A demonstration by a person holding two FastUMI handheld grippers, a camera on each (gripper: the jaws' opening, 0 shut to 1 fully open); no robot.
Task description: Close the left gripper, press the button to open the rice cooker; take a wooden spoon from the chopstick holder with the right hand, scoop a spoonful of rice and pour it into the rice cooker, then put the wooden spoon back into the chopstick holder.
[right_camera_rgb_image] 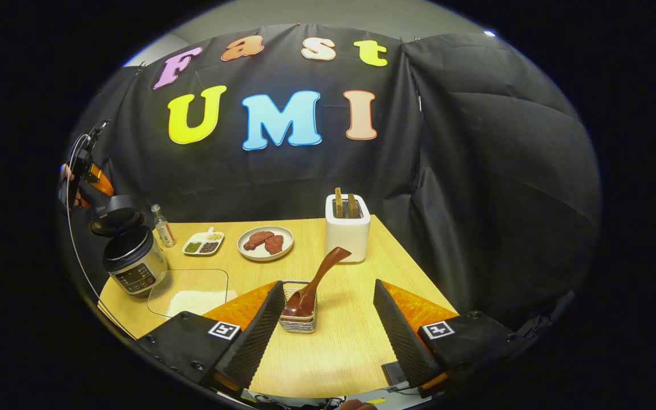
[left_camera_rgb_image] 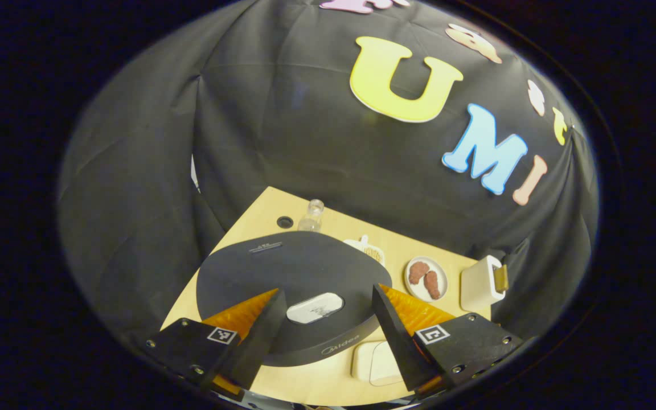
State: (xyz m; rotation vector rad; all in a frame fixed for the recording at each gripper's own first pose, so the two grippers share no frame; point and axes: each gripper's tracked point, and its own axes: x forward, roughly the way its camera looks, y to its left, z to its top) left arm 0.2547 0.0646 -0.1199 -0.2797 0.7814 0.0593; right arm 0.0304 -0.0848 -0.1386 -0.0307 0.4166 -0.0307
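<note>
Right tool (right_camera_rgb_image: 328, 319) fingers spread wide, empty, straddling the chopstick holder (right_camera_rgb_image: 298, 319) on the worktop (right_camera_rgb_image: 351, 341); wooden spoon (right_camera_rgb_image: 314, 285) stands inside, handle tilted. Left tool (left_camera_rgb_image: 325, 322) likewise open, above the rice cooker (left_camera_rgb_image: 288, 279) lid, flanking its button (left_camera_rgb_image: 315, 307).

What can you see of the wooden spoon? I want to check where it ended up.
The wooden spoon is dark reddish-brown and glossy. Its bowl sits down inside the wire chopstick holder; its curved handle leans up and to the right, toward the white toaster. The open right gripper is apart from it.
</note>
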